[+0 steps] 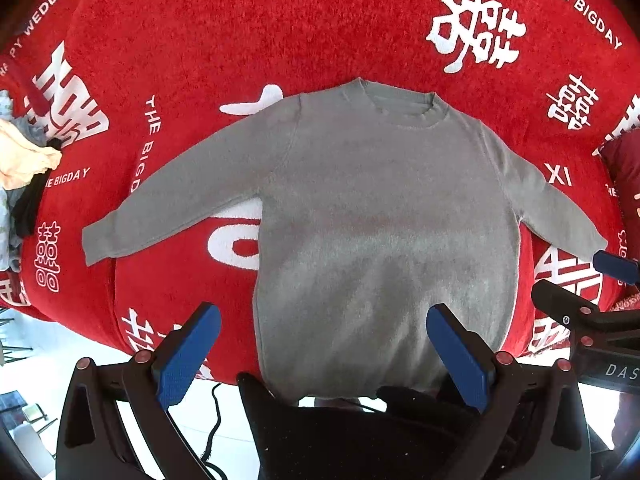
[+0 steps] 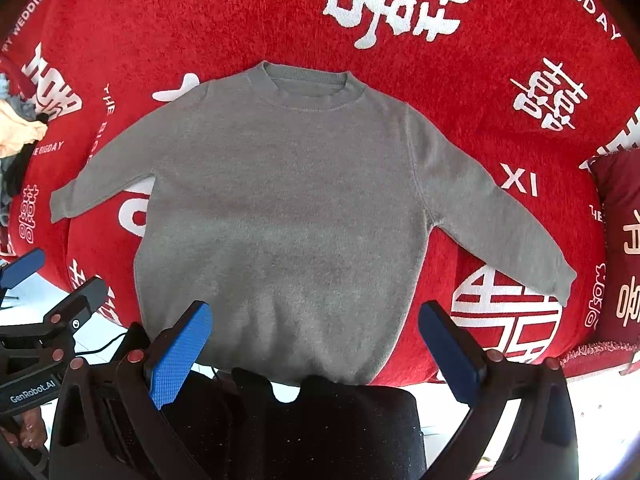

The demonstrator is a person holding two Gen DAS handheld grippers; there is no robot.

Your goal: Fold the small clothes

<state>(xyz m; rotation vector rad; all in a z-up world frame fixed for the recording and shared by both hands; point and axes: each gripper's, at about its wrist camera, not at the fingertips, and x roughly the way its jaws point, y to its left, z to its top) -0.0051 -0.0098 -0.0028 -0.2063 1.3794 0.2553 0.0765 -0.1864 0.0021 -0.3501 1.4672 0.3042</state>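
Note:
A small grey sweater (image 1: 372,216) lies flat, front up, on the red blanket (image 1: 240,32), collar away from me, both sleeves spread out to the sides. It also shows in the right wrist view (image 2: 288,208). My left gripper (image 1: 324,356) is open and empty, hovering above the sweater's bottom hem. My right gripper (image 2: 316,356) is open and empty, also above the hem. The right gripper's finger (image 1: 614,266) shows at the right edge of the left wrist view, near the sleeve cuff (image 1: 588,240).
A pile of other clothes (image 1: 20,176) lies at the far left of the red blanket. A dark red cushion (image 2: 620,248) sits at the right. A black cable (image 1: 216,420) runs on the white floor below the blanket's edge.

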